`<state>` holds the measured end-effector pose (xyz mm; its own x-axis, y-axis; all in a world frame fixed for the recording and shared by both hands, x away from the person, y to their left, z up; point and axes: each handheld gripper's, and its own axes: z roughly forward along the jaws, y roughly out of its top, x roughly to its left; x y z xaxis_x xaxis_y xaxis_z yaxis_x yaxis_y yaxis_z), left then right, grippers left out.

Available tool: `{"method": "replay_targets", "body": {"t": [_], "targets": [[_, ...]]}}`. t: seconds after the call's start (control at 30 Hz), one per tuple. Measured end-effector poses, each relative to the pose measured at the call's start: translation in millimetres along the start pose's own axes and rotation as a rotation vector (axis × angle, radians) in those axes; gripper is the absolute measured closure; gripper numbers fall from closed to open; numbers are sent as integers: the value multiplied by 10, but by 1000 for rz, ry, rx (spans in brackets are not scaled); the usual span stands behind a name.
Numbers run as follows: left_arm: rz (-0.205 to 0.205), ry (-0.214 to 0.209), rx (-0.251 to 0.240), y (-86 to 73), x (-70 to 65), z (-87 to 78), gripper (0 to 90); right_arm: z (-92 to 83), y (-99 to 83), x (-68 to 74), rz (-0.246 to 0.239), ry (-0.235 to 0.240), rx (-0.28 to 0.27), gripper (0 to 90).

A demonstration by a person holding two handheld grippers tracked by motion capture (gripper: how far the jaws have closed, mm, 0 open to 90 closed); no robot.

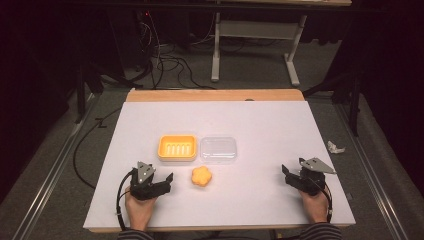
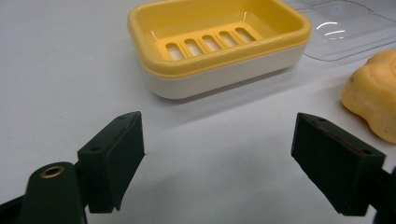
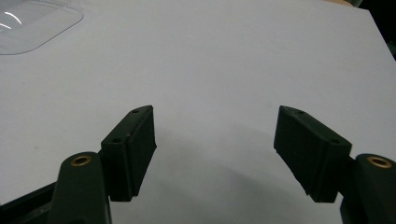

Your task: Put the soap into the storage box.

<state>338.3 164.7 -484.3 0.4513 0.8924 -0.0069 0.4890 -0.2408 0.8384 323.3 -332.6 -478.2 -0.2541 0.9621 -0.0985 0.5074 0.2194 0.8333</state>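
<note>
On the smooth white desk (image 1: pixel 250 125), a glossy yellow slotted soap dish (image 1: pixel 177 147) sits beside a clear plastic lid (image 1: pixel 218 149). A lumpy yellow soap (image 1: pixel 201 176) lies just nearer. The left hand-held gripper (image 1: pixel 167 181) and right hand-held gripper (image 1: pixel 289 174) both gape wide, holding nothing.

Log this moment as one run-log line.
left gripper: open, empty | right gripper: open, empty | soap: on table, before soap dish | clear lid: beside dish
</note>
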Motion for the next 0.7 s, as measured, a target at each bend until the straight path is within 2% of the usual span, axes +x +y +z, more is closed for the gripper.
{"method": "replay_targets", "body": {"t": [0.37,0.5,0.7], "targets": [[-11,-16,-3,-2,16,-2,196,-11,-5,-22,18,-5,-13,288],[-26,-7,4,0,27,6,178,-9,-5,-25,25,-5,-12,289],[-25,5,-3,-2,20,0,172,-8,-4,-35,34,-4,-11,294]]}}
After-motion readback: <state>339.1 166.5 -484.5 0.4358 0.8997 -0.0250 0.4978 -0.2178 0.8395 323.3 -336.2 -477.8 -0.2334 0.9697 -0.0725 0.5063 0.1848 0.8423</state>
